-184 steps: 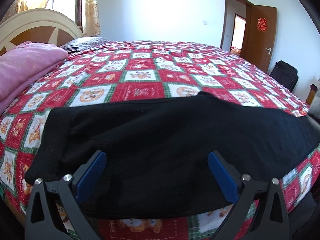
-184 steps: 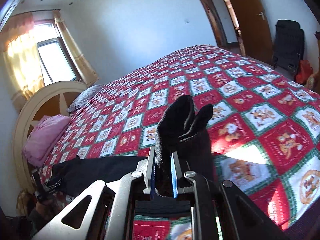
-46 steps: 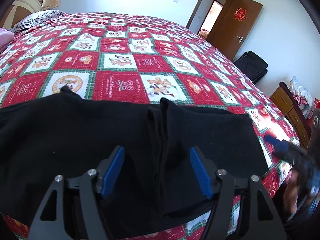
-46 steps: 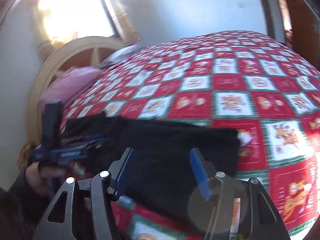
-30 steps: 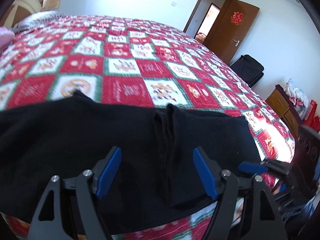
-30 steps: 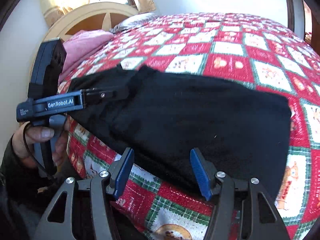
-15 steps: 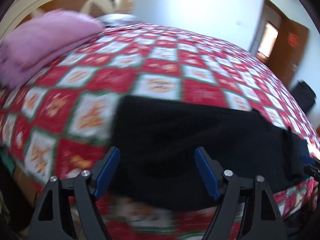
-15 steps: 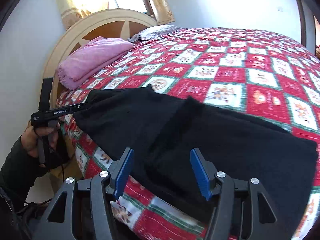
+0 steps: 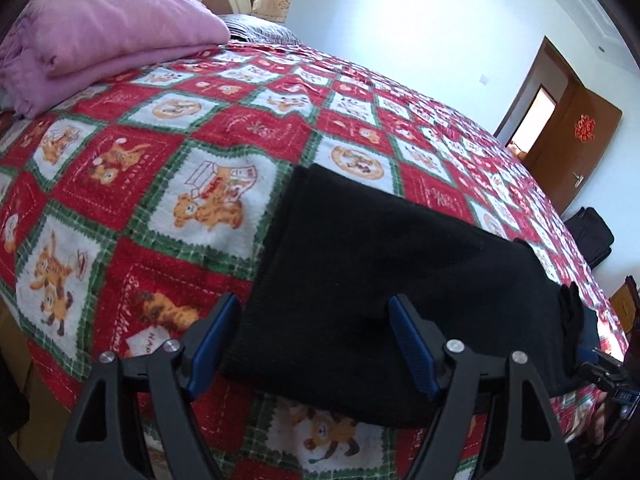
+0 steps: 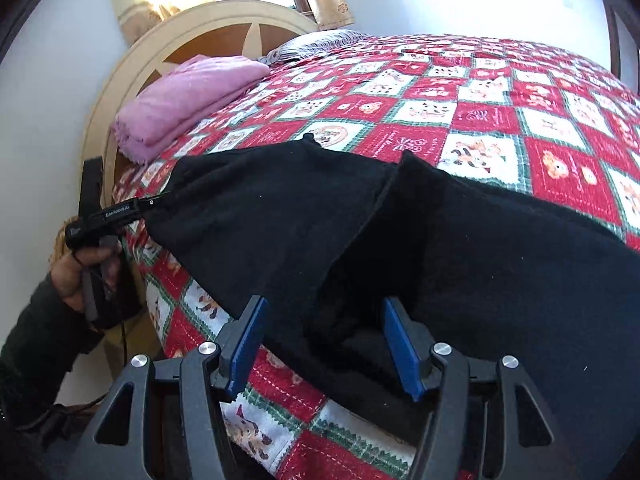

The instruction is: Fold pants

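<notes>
While both grippers gape, left gripper reached pants end.

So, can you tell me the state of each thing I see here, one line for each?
Black knit pants: lying flat on the bed, one end folded over.
Left tool: open, at the pants' end, gripping nothing.
Right tool: open, over the fold edge.
Pink blanket: folded, by the headboard.
Red checked bedspread: spread flat.
Brown wooden door: open.
</notes>
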A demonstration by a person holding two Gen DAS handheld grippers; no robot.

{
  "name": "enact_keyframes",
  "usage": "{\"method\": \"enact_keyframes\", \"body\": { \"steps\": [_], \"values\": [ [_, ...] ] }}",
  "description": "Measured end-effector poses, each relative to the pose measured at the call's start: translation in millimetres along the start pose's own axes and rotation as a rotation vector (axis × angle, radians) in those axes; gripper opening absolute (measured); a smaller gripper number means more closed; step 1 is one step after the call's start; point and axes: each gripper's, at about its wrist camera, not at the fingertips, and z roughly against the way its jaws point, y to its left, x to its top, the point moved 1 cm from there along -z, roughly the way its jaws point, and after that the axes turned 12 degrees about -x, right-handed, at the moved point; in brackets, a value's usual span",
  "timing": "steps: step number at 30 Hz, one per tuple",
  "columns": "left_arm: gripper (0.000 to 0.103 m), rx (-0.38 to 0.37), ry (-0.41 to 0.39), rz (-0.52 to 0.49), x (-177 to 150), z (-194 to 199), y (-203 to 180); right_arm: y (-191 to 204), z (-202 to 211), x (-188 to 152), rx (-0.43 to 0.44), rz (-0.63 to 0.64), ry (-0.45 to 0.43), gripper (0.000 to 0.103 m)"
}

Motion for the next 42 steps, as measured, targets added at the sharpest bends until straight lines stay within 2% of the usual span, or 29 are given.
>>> {"method": "enact_keyframes", "body": {
  "steps": [2,5,9,13,16,20,24,26,28,30,32,37,42],
  "values": [
    [0.068,0.017,0.011,0.004,-1,2,-2,2,0,0,-0.009,0.005,-0.004,0.061],
    [0.065,0.011,0.012,0.008,0,5,-3,6,0,-2,-0.024,0.028,-0.016,0.061],
    [0.065,-0.032,0.024,0.021,-1,3,8,7,-1,-4,-0.032,0.045,-0.026,0.061],
    [0.064,-0.039,0.032,0.006,-2,4,6,5,-1,-4,-0.026,0.034,-0.028,0.061],
    [0.053,-0.014,0.055,-0.050,-3,4,1,4,-2,-4,-0.020,0.025,-0.030,0.061],
    [0.037,-0.039,0.042,-0.028,3,15,1,4,-2,-4,-0.021,0.023,-0.030,0.061],
    [0.035,0.004,0.060,-0.091,7,22,-18,4,-2,-4,-0.023,0.026,-0.034,0.061],
    [0.035,-0.003,0.051,-0.123,6,23,-27,4,-2,-5,-0.027,0.028,-0.035,0.061],
    [0.034,-0.001,0.060,-0.111,4,17,-25,5,-2,-5,-0.029,0.026,-0.034,0.061],
    [0.027,-0.041,0.044,-0.076,2,16,-18,4,-1,-5,-0.025,0.020,-0.031,0.061],
    [0.022,-0.112,0.025,-0.029,5,23,-12,0,1,-4,-0.009,-0.005,-0.027,0.061],
    [0.020,-0.251,-0.067,0.018,13,42,-20,-11,6,0,0.002,-0.077,-0.032,0.061],
    [0.020,-0.305,-0.116,0.000,23,56,-44,-26,20,8,-0.038,-0.142,-0.055,0.061]
  ]
}}
